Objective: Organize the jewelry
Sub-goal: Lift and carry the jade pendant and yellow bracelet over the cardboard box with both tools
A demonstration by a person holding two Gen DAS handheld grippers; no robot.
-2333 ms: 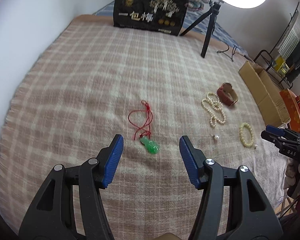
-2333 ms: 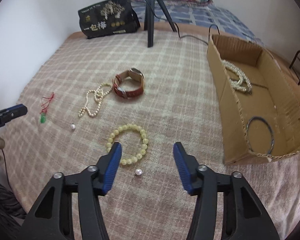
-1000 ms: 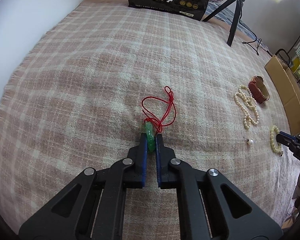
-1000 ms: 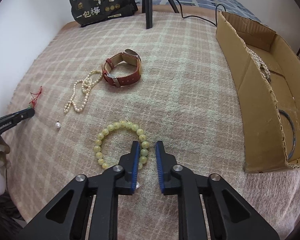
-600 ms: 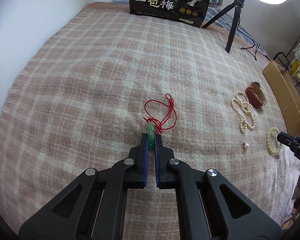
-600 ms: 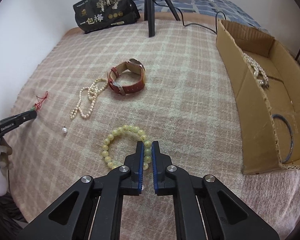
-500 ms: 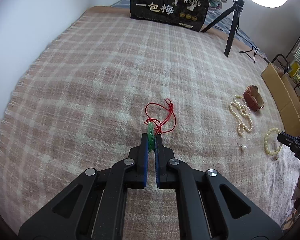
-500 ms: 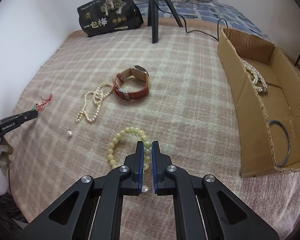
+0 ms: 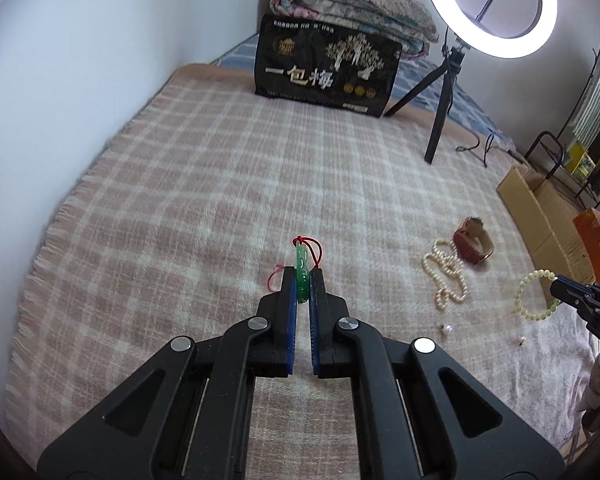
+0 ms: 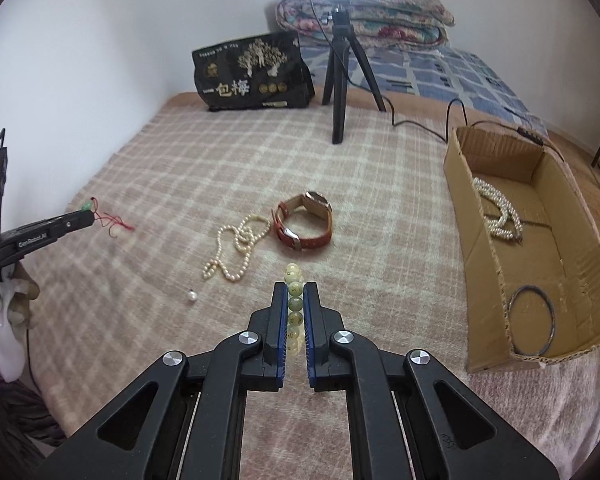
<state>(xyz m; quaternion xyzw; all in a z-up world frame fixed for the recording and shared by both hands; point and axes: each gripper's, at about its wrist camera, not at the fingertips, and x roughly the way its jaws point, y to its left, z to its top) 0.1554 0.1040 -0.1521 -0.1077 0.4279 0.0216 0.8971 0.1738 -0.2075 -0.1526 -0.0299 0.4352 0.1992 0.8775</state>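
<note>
Two grippers, both raised above plaid blanket (image 9: 188, 184). L gripper (image 9: 302, 280) pinches green pendant (image 9: 301, 268), red cord (image 9: 314, 249) hanging. R gripper (image 10: 295, 300) pinches yellow bead bracelet (image 10: 294, 308). On blanket: pearl necklace (image 10: 236, 246), brown watch (image 10: 304, 226) w/ strap touching it, loose pearl (image 10: 191, 295). Cardboard box (image 10: 484, 264) at right holds pearl strand (image 10: 498, 212), metal bangle (image 10: 532, 320).

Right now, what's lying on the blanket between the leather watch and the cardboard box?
Nothing: in the right wrist view the blanket is bare between the watch and the cardboard box.
</note>
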